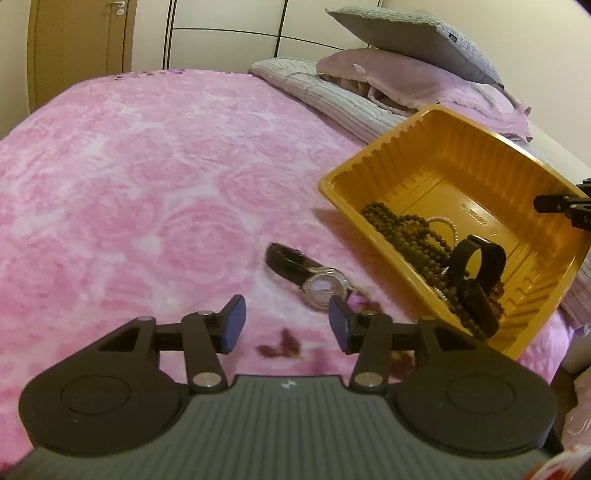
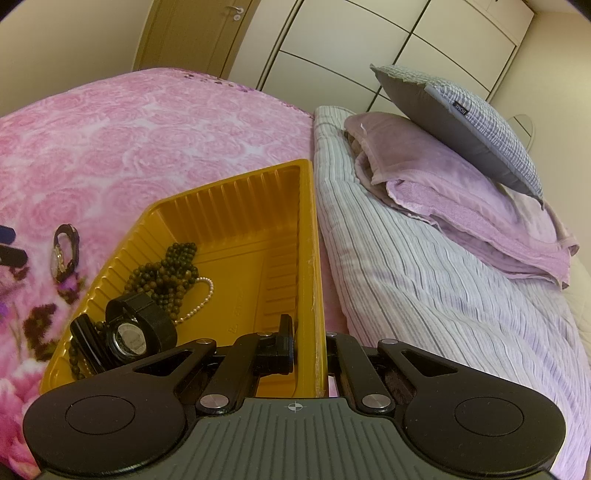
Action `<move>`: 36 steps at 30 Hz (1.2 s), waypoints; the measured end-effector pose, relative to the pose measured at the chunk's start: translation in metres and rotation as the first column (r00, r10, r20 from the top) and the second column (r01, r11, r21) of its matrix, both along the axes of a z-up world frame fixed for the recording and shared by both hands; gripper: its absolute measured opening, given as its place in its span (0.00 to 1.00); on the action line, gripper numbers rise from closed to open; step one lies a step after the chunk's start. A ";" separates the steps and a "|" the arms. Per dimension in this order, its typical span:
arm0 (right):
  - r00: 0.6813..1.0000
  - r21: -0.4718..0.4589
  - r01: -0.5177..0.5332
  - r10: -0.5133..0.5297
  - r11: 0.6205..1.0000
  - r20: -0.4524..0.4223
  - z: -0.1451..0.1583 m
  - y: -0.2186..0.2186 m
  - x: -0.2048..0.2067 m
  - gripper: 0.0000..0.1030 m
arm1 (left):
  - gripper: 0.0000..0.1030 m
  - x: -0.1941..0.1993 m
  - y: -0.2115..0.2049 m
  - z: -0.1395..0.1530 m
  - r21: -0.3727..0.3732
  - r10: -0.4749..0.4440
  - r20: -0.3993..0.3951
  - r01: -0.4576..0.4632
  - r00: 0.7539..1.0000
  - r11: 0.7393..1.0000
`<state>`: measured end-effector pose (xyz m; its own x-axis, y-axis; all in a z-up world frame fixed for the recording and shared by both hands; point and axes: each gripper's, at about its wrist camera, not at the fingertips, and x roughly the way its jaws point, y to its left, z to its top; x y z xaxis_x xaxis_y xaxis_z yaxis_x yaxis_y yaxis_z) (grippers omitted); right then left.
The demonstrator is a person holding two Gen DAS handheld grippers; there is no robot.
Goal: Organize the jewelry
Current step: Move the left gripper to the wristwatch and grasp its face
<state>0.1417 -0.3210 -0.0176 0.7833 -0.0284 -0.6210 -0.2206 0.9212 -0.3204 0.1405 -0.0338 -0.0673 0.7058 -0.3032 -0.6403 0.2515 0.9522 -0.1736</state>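
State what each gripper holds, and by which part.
The right gripper is shut on the yellow tray, clamped on its near side wall. The left gripper is open and holds nothing; the watch lies on the blanket.

Home bedroom. Bed [image 1: 147,177] fills both views, spread with pink rose-pattern fleece blanket [image 2: 129,129]. At the head, toward 1 o'clock in the left wrist view: striped quilt [image 2: 406,258], folded lilac towel or blanket [image 2: 461,206], grey checked cushion [image 2: 480,129] stacked on top. Beyond the bed, cream built-in wardrobe doors [image 2: 351,48] at 12 o'clock; wooden room door [image 2: 195,33] with handle at 11 o'clock.
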 end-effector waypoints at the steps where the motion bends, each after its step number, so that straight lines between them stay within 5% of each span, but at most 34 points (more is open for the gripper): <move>1: 1.000 -0.002 -0.001 0.001 1.000 0.000 0.000 0.000 0.000 0.03 | 0.49 0.001 -0.003 -0.002 -0.004 -0.003 -0.001 0.003 1.000 1.000; 5: 1.000 -0.002 -0.001 0.001 1.000 -0.001 0.000 -0.001 0.000 0.03 | 0.62 0.006 -0.012 -0.006 -0.015 -0.005 0.002 0.005 1.000 1.000; 18: 1.000 -0.001 0.001 -0.001 1.000 -0.006 -0.003 -0.003 0.000 0.03 | 0.62 0.022 -0.031 -0.018 0.007 -0.021 0.006 0.021 1.000 1.000; 36: 1.000 -0.003 0.003 -0.003 1.000 -0.011 -0.004 -0.003 0.002 0.03 | 0.45 0.029 -0.036 -0.020 0.014 -0.031 0.010 0.031 0.999 0.999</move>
<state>0.1441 -0.3236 -0.0219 0.7762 -0.0329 -0.6296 -0.2213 0.9209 -0.3209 0.1696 -0.0697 -0.0870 0.7024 -0.3166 -0.6375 0.2828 0.9460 -0.1582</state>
